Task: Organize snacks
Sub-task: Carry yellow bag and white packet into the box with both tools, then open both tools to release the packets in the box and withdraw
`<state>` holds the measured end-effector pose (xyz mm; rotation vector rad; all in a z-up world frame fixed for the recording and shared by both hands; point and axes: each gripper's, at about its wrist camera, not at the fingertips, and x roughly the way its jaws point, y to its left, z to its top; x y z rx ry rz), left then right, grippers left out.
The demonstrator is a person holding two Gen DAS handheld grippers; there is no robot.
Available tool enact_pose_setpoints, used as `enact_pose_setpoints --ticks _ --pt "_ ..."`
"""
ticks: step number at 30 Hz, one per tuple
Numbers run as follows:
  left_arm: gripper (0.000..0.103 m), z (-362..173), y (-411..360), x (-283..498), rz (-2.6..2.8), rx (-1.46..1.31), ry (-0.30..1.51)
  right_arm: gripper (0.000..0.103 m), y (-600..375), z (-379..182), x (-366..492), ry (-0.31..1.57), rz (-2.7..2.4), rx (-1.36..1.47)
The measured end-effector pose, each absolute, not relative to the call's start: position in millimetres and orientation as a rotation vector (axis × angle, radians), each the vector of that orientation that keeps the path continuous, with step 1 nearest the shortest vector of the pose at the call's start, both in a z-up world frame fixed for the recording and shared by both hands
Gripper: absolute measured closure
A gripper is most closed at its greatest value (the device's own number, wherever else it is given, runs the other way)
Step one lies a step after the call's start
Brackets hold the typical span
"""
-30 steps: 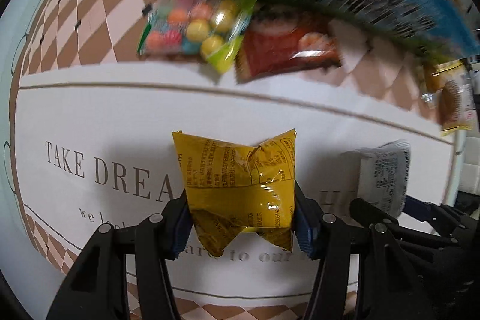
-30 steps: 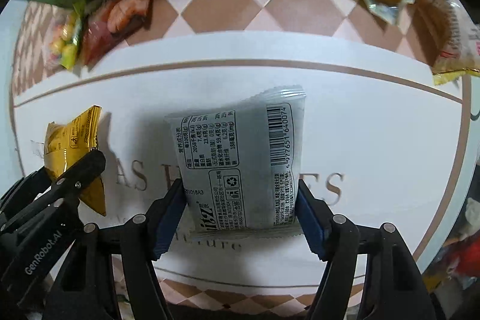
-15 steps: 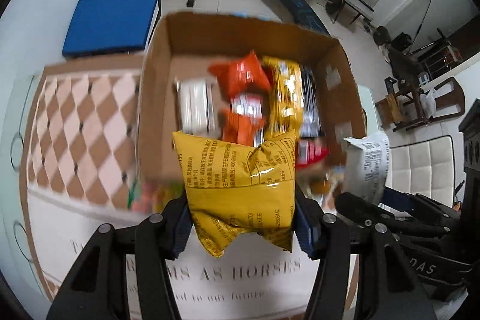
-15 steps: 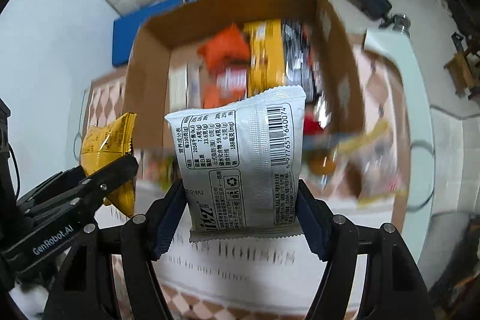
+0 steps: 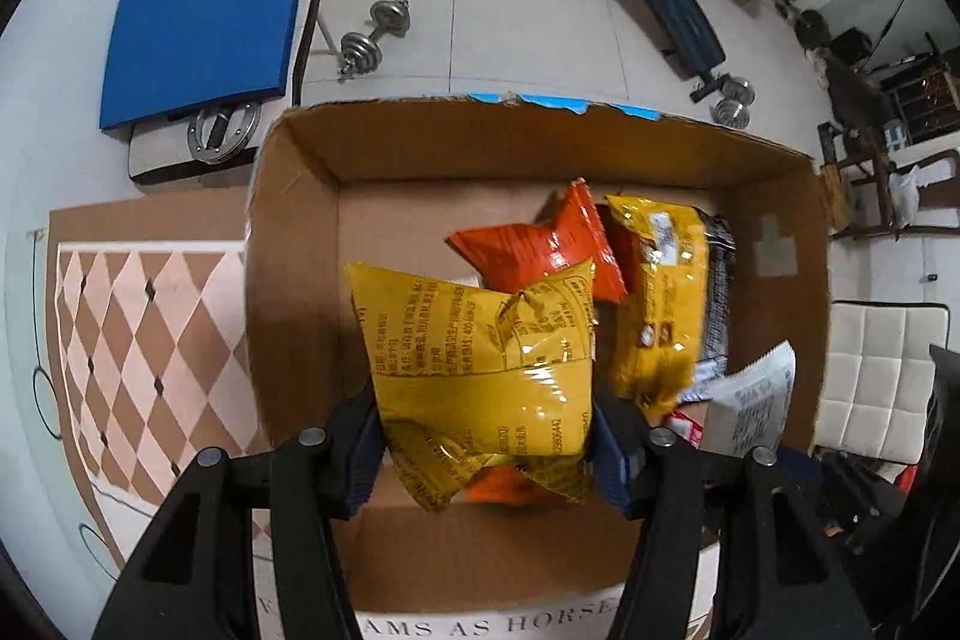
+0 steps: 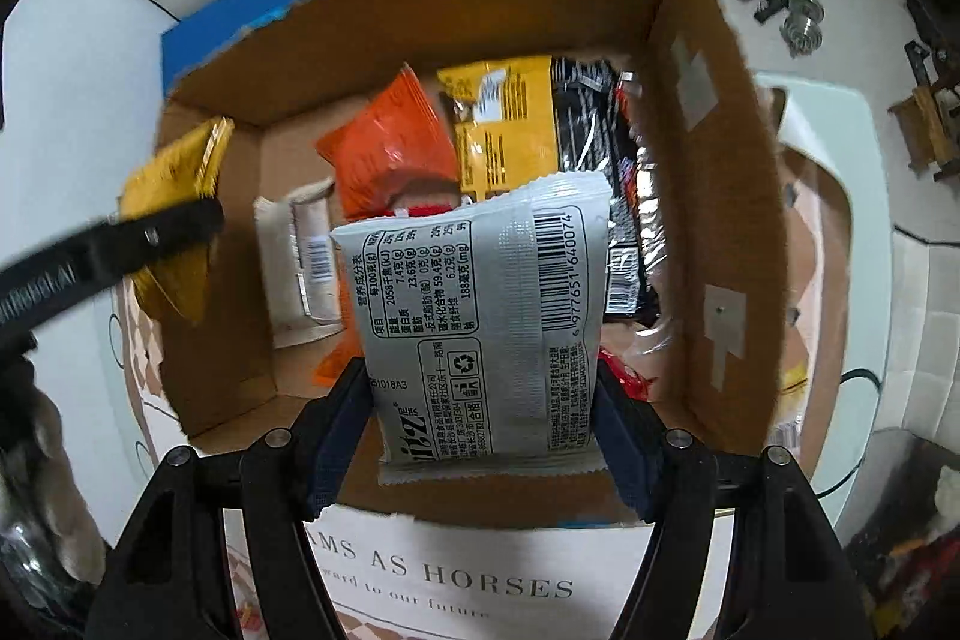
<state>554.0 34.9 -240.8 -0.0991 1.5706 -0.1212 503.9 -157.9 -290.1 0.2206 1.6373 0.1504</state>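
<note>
Box (image 5: 300, 232): cardboard, open-topped, below both grippers.
Left gripper (image 5: 486, 436): jaws easing apart, pads touching yellow packet (image 5: 480, 370), centre frame.
Right gripper (image 6: 485, 415): clamped on grey packet (image 6: 480, 316); orange packet (image 6: 390, 142) at eleven o'clock.

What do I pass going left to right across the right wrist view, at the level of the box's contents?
Yellow packet in the left gripper → beige packet → orange packet → grey packet in the right gripper → black packet → cardboard box right wall.
</note>
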Motion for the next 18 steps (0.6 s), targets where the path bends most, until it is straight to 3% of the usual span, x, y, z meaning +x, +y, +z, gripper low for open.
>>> enact_pose_setpoints --ticks 5,7,9,11,15,18 --pt "0.045 -265 37 569 -0.103 -0.074 1.619 0.030 -157 -312 514 1.688 0.138 0.249" --pt "0.035 -274 39 574 -0.093 -0.067 1.629 0.029 -157 -317 516 1.699 0.133 0.256" --pt "0.015 -278 41 579 -0.088 -0.059 1.627 0.027 -157 -324 518 1.736 0.124 0.268" --pt "0.014 -278 43 581 -0.086 -0.058 1.617 0.006 -158 -330 518 1.763 0.115 0.279" --pt "0.006 -274 47 583 -0.095 -0.068 1.592 0.007 -157 -329 517 1.755 0.110 0.247" --pt "0.006 -271 46 578 -0.110 -0.064 1.587 0.007 -156 -327 515 1.753 0.108 0.234"
